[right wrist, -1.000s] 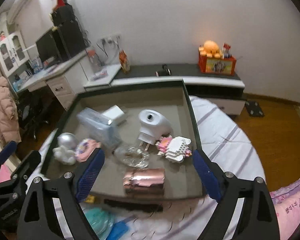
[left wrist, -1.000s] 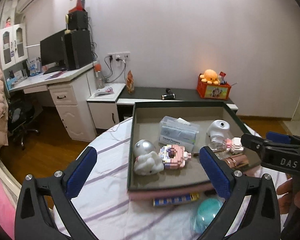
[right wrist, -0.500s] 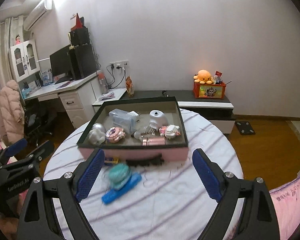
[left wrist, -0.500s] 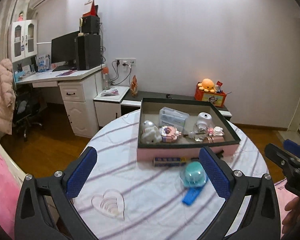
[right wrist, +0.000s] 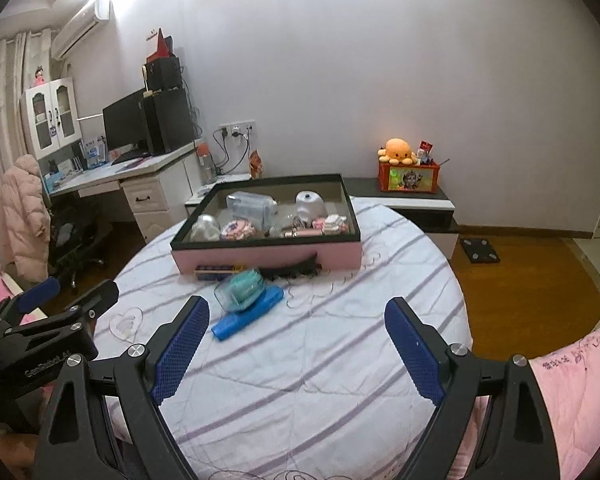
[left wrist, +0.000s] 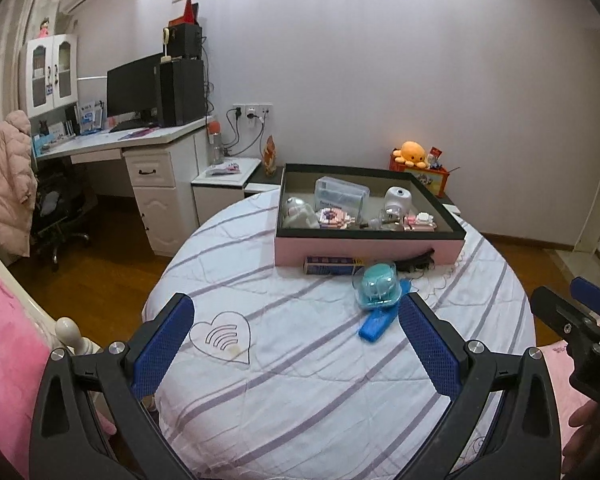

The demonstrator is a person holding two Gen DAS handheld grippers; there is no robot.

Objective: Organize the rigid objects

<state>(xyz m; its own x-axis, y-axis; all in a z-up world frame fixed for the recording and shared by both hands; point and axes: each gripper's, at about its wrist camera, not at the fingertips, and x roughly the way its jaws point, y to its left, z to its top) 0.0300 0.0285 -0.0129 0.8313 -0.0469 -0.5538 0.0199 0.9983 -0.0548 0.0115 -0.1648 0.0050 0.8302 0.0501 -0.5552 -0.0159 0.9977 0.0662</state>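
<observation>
While both show the tray, only right wrist shows a floor scale.

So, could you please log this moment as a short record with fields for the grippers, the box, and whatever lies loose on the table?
left gripper: open, empty, above the table
right gripper: open, empty, above the table
pink shallow box with black rim: on the round striped tablecloth, holds several small items
teal round case in clear shell: outside the box, resting on the blue flat bar
dark blue narrow carton: against the box front
</observation>
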